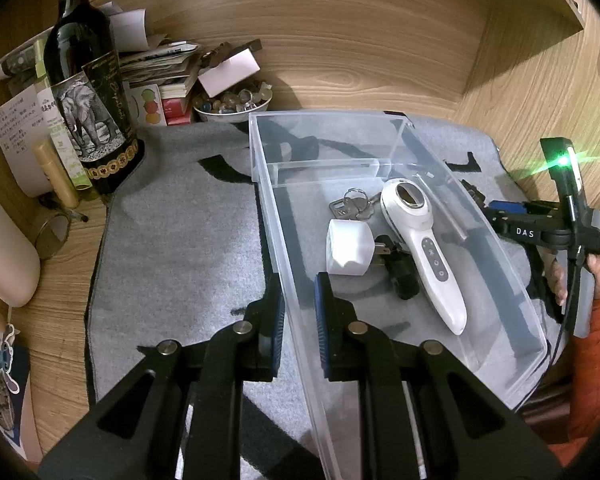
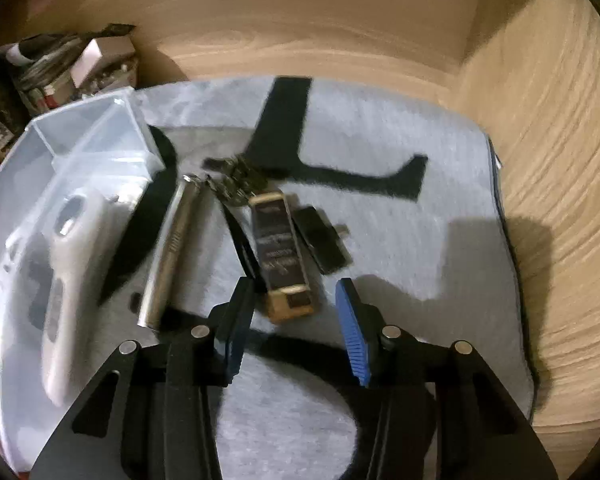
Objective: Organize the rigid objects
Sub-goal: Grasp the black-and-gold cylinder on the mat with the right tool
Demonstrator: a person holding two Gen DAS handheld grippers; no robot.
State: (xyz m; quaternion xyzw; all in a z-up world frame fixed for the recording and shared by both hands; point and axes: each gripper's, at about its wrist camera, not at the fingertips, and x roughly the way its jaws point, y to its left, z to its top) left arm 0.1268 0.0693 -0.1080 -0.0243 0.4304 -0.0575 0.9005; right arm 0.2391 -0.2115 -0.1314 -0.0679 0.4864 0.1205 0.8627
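Observation:
A clear plastic bin lies on the grey mat. Inside it are a white handheld device, keys, a white plug adapter and a black plug. My left gripper is shut on the bin's near left wall. My right gripper hangs open over the mat to the right of the bin. The near end of a brown and gold box lies between its fingertips, unpressed. Beside the box lie a silver cylinder, a small black stick and a key bunch.
A dark wine bottle, a paper stack and a bowl of stones crowd the back left corner. A small glass stands left of the mat. Wooden walls close the back and right. A hand in an orange sleeve holds the right gripper.

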